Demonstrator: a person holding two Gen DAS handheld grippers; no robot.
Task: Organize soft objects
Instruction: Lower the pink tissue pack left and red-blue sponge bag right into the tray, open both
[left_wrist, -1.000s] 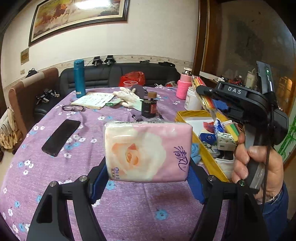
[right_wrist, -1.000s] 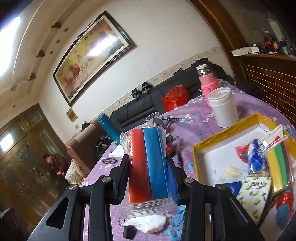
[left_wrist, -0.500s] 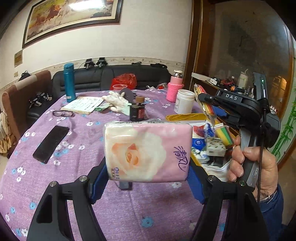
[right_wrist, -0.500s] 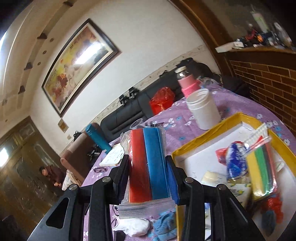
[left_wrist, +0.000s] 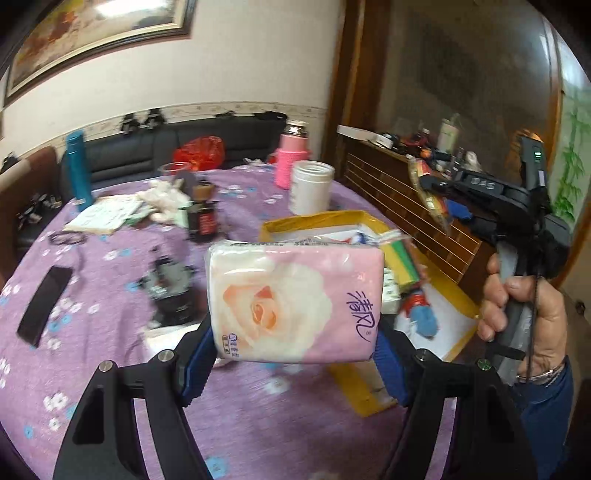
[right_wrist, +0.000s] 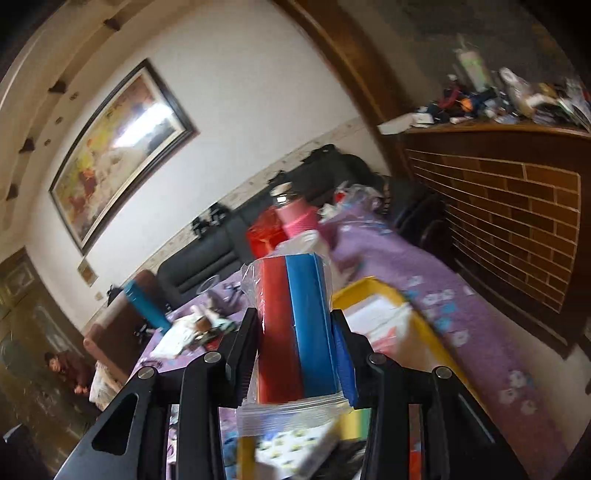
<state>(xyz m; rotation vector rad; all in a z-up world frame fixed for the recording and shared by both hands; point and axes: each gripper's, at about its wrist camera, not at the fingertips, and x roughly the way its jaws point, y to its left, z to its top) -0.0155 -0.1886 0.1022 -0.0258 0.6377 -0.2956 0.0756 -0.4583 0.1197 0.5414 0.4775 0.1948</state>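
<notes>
**Both packs now carried over the yellow box**

Tissue pack (left_wrist: 295, 304), pink with a rose print, sits clamped across its short ends between the left gripper (left_wrist: 293, 354) pads. Held level, off the table, face to the camera. No slack visible in the hold.

Bag of coloured sheets (right_wrist: 295, 328), red and blue showing through clear plastic, stands upright and pinched between the right gripper (right_wrist: 295, 354) fingers. The bag's loose bottom edge hangs below the pads.

Change over the last second: the left wrist view has swung rightward. The yellow box (left_wrist: 354, 218), earlier off to the side, now lies directly behind and under the tissue pack. In the right wrist view the box has slid from beside the bag to behind and beneath it, and the frame is tilted and motion-blurred. Neither grip has altered.

Reading: both hands are converging on the box with loads intact, so the carry looks nearly over and placement is likely next. The box already holds a green-and-yellow pack and small printed packets; free floor looks limited.

Around: purple flowered tablecloth (left_wrist: 110, 258), white jar (left_wrist: 311, 188) and pink flask (left_wrist: 291, 155) beyond the box, black phone (left_wrist: 44, 305) far left. Right hand (left_wrist: 524, 310) grips its handle at the frame edge.
</notes>
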